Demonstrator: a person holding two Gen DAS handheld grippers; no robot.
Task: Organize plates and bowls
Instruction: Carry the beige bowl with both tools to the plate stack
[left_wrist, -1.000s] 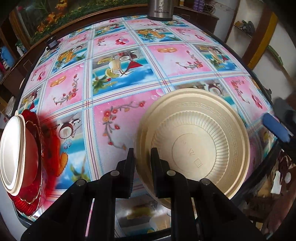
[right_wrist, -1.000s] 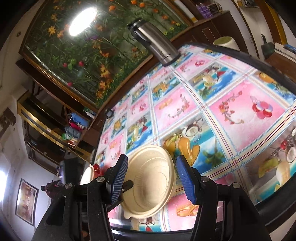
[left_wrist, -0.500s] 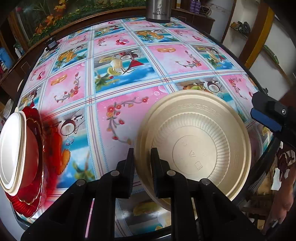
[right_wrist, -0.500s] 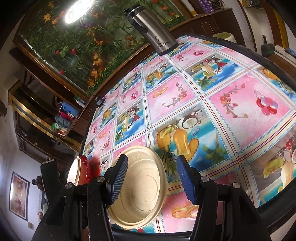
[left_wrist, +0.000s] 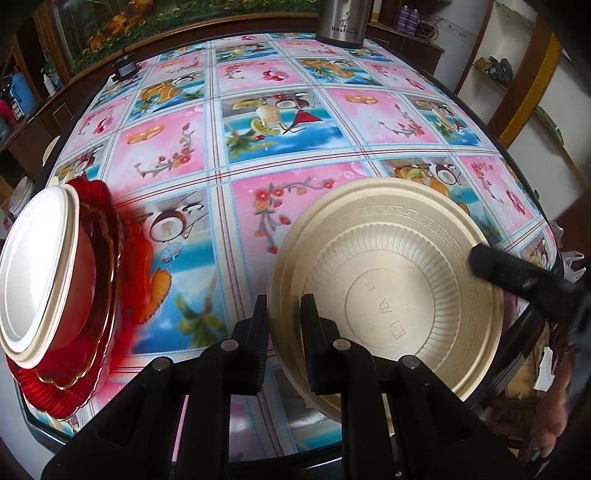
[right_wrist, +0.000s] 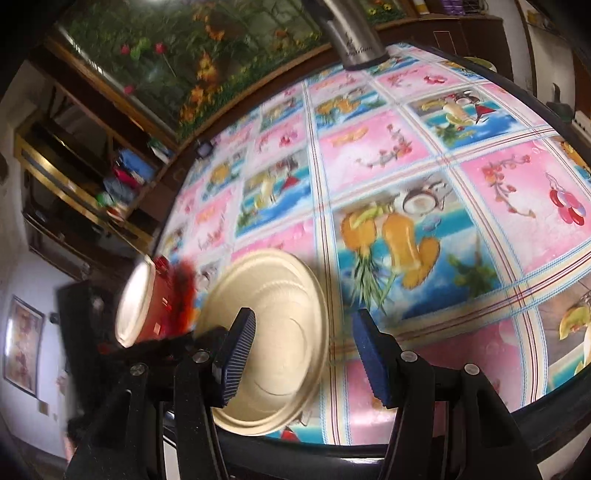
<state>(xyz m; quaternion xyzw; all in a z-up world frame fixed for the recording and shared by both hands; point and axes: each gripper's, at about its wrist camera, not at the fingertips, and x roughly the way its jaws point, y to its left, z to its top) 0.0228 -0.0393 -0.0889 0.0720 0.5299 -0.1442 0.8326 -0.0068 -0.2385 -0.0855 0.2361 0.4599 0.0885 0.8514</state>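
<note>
Now left hand-held gripper pinches beige bowl rim; right hand-held gripper spread wide; bowl holds nothing.

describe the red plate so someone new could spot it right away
Start at the table with the pink and blue fruit cloth and go to its near left corner. There sits the red plate, scalloped and gold-edged, with a white bowl on it. The other dish, the beige bowl pinched by the left gripper, is plain cream.
</note>
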